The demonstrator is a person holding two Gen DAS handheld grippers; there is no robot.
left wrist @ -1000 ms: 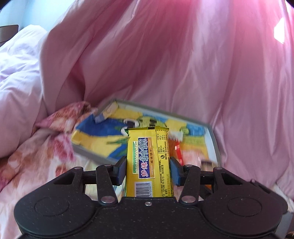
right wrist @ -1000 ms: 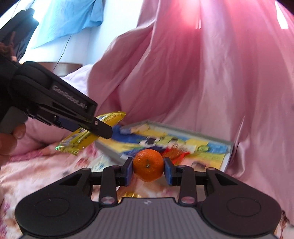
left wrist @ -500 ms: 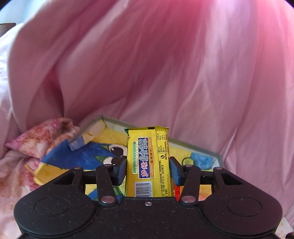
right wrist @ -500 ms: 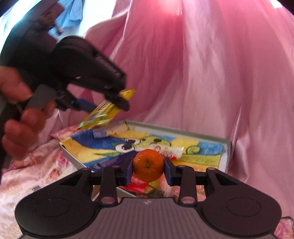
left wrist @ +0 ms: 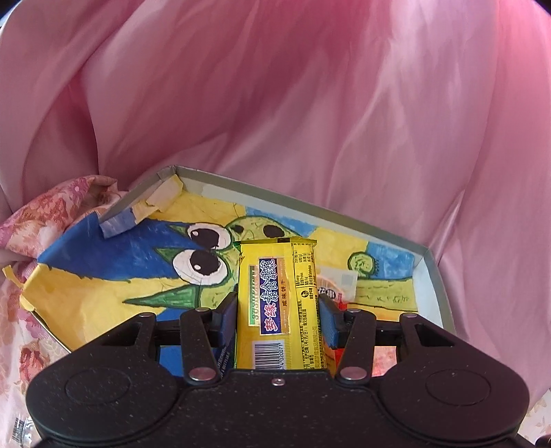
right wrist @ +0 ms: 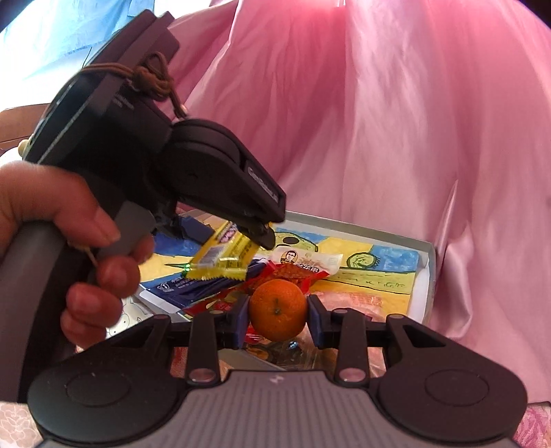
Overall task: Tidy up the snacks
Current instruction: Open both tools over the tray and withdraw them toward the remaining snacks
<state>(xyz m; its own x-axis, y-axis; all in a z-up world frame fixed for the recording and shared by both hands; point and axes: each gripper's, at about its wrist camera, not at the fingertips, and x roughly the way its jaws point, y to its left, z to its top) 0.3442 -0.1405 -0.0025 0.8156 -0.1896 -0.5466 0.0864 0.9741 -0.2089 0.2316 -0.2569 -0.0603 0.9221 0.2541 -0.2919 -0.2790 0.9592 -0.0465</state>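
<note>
My left gripper [left wrist: 278, 315] is shut on a yellow biscuit packet [left wrist: 279, 303] and holds it above the shallow grey box [left wrist: 434, 275] lined with a yellow and blue cartoon drawing. In the right wrist view the left gripper [right wrist: 255, 237] hangs over the box's left part with the yellow packet [right wrist: 224, 256] in it. My right gripper [right wrist: 278, 312] is shut on a small orange mandarin [right wrist: 277, 309] over the box's near edge. The box [right wrist: 425, 275] holds a white and red snack packet [right wrist: 306, 263], a blue packet [right wrist: 193, 286] and red wrappers.
Pink satin cloth [left wrist: 310, 120] rises behind and to the right of the box. A floral pink quilt [left wrist: 41, 213] lies to the left. A person's hand [right wrist: 51, 241] grips the left gripper's handle. Light blue cloth [right wrist: 51, 31] hangs at the far left.
Both grippers moved closer to the box and over it. The left gripper with the yellow packet came lower and further right over the box. The mandarin stayed gripped.
</note>
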